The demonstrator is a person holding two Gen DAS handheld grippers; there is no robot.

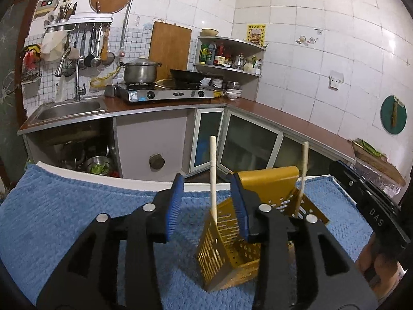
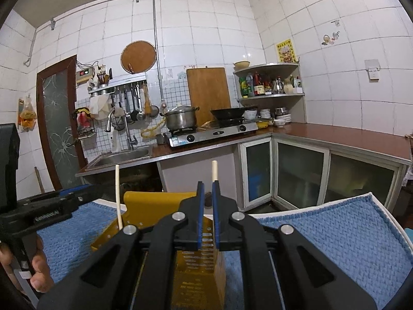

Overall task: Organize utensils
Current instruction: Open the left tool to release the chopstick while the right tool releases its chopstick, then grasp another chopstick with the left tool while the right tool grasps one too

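- The left gripper (image 1: 206,180) has its jaws standing apart, and the blue pads press on nothing.
- The left chopstick (image 1: 213,170) rises in the gap between those jaws, closer to the right-hand pad, with clear space on both sides.
- The right gripper (image 2: 207,186) has its jaws drawn almost together, leaving only a thin slit between the pads.
- The right chopstick (image 2: 214,171) pokes up in line with that slit, just behind the fingertips. I cannot tell whether the pads pinch it or whether it stands just beyond them.
- Both chopsticks stand with their lower ends in a yellow holder (image 1: 227,253), a perforated box with a taller solid back panel. They lean slightly and sit in separate sections, the left one at the near left corner and the right one further back on the right.
- The holder rests on a blue towel (image 1: 77,219) that covers a white-edged table (image 1: 108,178).
- A person's left hand (image 2: 38,271) grips the left gripper's handle at the lower left of the right wrist view.
- The right hand (image 1: 379,266) shows at the lower right of the left wrist view.
- Past the table runs an L-shaped kitchen counter (image 1: 284,113).
- On the counter are a sink (image 1: 69,108) and a two-burner stove (image 1: 167,94) carrying a steel pot (image 1: 140,72) and a dark wok (image 1: 187,76).
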